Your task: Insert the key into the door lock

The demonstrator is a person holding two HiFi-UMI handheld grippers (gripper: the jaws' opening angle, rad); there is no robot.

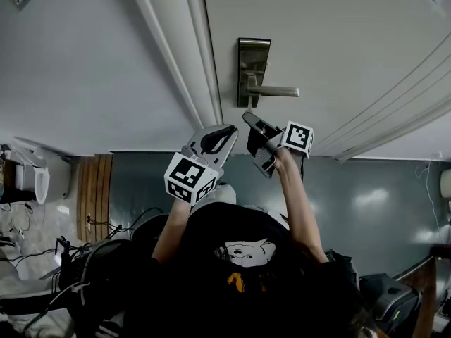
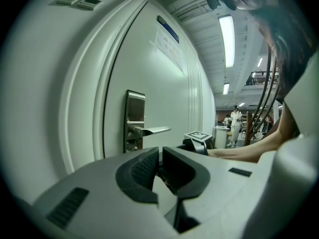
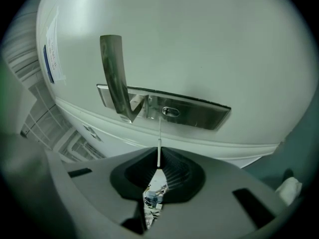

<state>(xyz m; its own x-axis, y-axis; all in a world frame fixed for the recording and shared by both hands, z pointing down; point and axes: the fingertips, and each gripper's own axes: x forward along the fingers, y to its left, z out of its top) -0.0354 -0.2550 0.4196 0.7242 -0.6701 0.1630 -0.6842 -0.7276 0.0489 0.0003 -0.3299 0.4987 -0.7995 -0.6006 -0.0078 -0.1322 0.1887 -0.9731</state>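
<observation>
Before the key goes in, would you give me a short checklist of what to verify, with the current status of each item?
1. Key held firmly: ok. The right gripper is shut on the key, with the blade pointing at the door.
2. Tip lined up with the keyhole: not ok. In the right gripper view the tip sits slightly left of it.
3. Blade turned to match the slot: cannot tell.
4. Lever handle off the key's path: ok. It lies to one side of the keyhole.
5. Left gripper out of the way: ok. It is shut, empty and back from the lock plate.
</observation>
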